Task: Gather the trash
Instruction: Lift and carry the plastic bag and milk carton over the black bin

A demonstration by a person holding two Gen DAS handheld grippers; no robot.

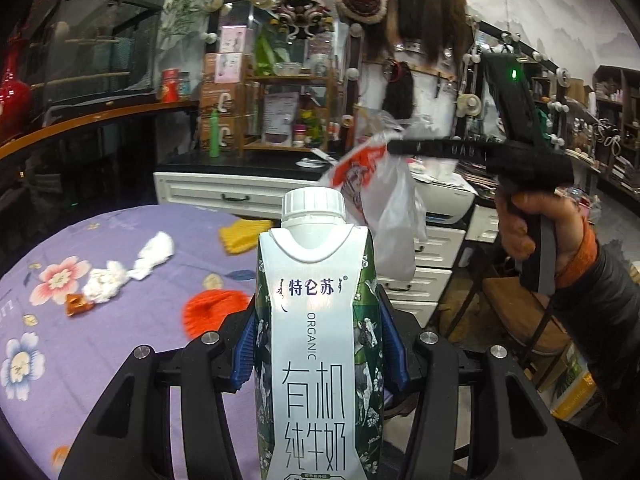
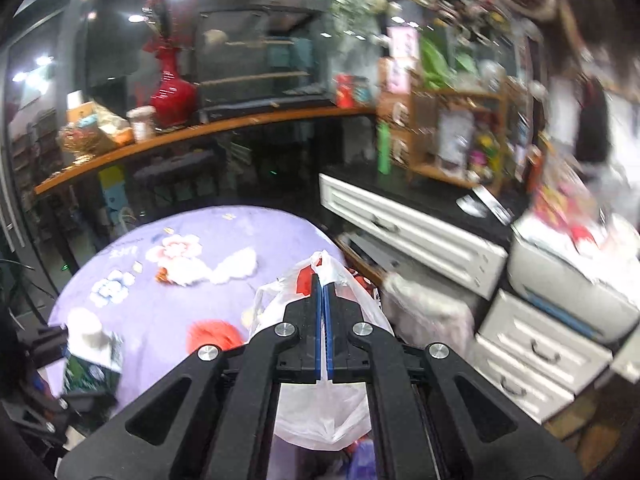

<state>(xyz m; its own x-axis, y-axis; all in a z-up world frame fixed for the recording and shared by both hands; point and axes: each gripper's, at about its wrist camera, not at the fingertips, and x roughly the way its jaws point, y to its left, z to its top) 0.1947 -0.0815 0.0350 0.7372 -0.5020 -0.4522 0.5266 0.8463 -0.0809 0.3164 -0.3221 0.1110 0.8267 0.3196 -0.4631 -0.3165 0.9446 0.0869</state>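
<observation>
A crowded room around a flowered table

We saw a round table under a purple flowered cloth, and behind it a long wooden counter that carried a red vase and a glass case. To the right stood white drawers under a dark top, a green bottle and a small wooden shelf crowded with jars and cards. Above it hung a red fur-trimmed hat and dark hairpieces. A white printer sat beside the drawers.
</observation>
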